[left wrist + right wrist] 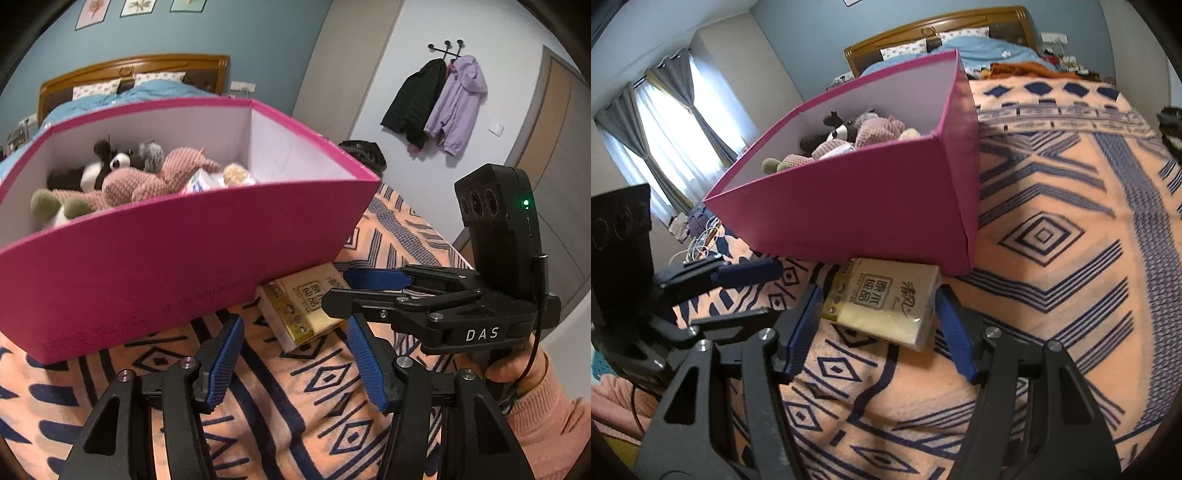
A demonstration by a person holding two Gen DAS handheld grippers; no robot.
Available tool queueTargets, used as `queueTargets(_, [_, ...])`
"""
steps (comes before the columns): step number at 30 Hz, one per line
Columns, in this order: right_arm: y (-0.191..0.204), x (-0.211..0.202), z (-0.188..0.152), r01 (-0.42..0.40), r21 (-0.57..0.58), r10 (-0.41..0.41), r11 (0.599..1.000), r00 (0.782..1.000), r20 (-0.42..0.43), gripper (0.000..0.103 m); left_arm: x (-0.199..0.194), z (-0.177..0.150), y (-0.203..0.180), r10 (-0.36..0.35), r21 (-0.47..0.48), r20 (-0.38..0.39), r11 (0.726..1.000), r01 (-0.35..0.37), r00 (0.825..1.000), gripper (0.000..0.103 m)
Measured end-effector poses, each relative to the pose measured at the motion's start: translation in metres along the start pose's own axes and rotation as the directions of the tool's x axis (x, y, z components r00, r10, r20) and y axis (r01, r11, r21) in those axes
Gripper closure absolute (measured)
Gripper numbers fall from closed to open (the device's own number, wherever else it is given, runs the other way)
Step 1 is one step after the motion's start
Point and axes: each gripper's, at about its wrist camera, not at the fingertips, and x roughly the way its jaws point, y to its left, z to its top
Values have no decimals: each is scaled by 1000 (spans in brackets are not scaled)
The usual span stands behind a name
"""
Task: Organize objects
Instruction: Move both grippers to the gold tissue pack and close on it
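we are going for the tissue pack (884,301), lying on the bed blanket (1052,236) against the pink box (857,206). the right gripper (875,328) fingers are straddling it, apart, not pressing; next they need closing. the left gripper (295,362) fingers are hanging apart, empty.

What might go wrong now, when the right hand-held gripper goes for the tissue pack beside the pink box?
1. The tissue pack lies against the foot of the pink box, perhaps partly under it; pulling it may shift or tip the box with the plush toys.
2. The pack is soft, so the open right hand-held gripper may crush it or slip.
3. The left hand-held gripper is close by; the two could collide.
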Motion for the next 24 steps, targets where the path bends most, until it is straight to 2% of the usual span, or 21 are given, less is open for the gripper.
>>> queueTargets(7, [-10,10,0,-17,61,18,998,1000,-20,45,15,-4,9,-27,-50,-47,998,24,999,58])
queueTargets(11, [-7,13,-1,-29,55,31,998,999,-30,50,17,-7,9,-44,-59,-66,997,40,997,64])
queueTargets(20, [5,15,-7,-31,8,32,999,998,-52,53,11,-16,9,-64,-63,-77,996,59,995,65])
queueTargets(24, [6,14,-11,-47,5,47,999,997,-59,53,9,-18,11,-42,-81,-73,996,36,996,65])
